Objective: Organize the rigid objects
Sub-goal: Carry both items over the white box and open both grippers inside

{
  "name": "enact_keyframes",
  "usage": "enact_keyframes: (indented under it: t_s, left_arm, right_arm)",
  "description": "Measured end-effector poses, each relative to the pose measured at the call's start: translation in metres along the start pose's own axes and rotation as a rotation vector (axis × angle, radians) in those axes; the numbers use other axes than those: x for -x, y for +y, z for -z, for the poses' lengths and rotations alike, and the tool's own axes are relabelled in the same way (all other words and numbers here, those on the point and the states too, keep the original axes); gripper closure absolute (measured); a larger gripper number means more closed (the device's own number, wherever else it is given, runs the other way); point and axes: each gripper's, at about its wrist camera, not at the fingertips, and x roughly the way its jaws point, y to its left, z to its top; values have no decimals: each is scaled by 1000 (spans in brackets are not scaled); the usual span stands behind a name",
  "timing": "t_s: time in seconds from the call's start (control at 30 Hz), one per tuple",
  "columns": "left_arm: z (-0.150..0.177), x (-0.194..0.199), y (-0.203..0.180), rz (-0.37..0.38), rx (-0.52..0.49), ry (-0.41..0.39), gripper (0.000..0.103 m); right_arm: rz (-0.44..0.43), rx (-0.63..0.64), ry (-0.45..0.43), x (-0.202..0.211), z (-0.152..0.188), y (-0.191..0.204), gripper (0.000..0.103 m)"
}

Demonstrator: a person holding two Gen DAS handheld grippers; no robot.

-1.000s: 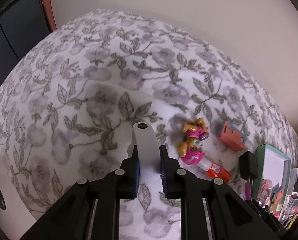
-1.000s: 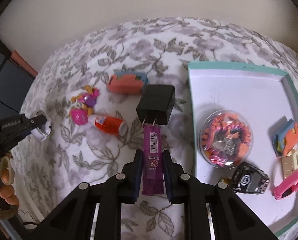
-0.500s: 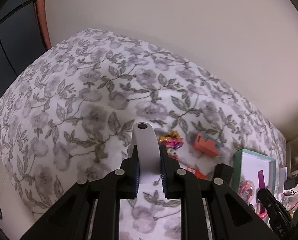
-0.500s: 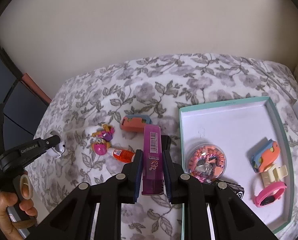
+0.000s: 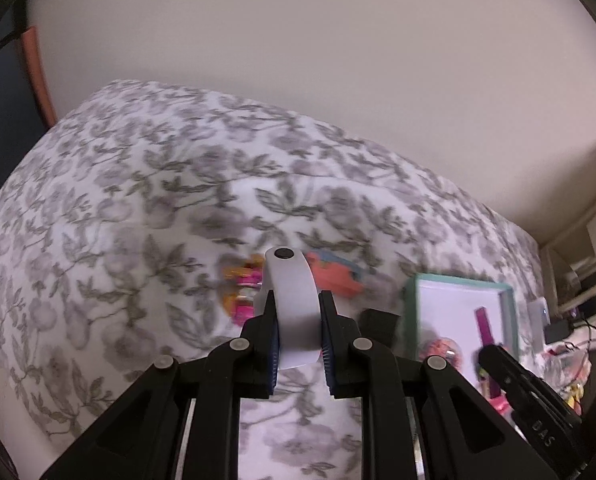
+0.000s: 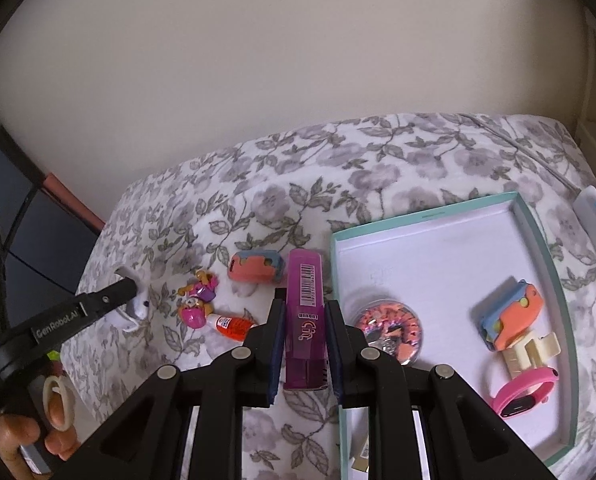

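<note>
Right tool (image 6: 305,332) is clamped on a purple barcoded stick (image 6: 305,316), carried clear of the bed (image 6: 377,152), its far end pointing to 12 o'clock just left of the tray's near-left corner. Left tool (image 5: 296,334) is clamped on a white band-like piece (image 5: 292,300), probably a wristband, though that view is motion-blurred; it too is off the cover. Progress, judged: partly done. The teal-rimmed tray (image 6: 545,248) at 3 o'clock of the right tool already holds a clear round case of orange bits (image 6: 389,330), an orange-and-blue toy (image 6: 509,316), a cream clip (image 6: 531,350) and a pink watch (image 6: 525,392). Both held items are not yet in it. Loose on the floral cover at 10 to 11 o'clock of the right tool: a second orange-and-blue toy (image 6: 256,266), a pink-and-yellow figure (image 6: 198,300) and an orange glue tube (image 6: 234,324). A black block (image 5: 379,322) shows in the left view beside the tray; it is hidden behind the tool in the right view. Obstructions: the two tools converge on the same tray, and the round case crowds its near-left corner. A white device (image 6: 593,224) lies at 2 o'clock, outside the tray.
</note>
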Motion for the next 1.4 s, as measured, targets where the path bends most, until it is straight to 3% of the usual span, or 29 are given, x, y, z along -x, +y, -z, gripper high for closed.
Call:
enact_keyframes:
  t_s: [0.33,0.77,1.03,1.4]
  left_arm:
    - [0,-5,-83,30,-159,8,84]
    - [8,-37,-167,93,-290,46,84]
    - [22,-63,-194,129,-328,85,84]
    - [39,-95,-191,135,-334,124,84]
  right_arm:
    - [71,-80,-51,15,-13,-45,82]
    - [192,-141,-94,30,-23,-110,82]
    - [230,-153,-73,20,-22,-129,82]
    - [262,-149,9,-11,-11,-141,82]
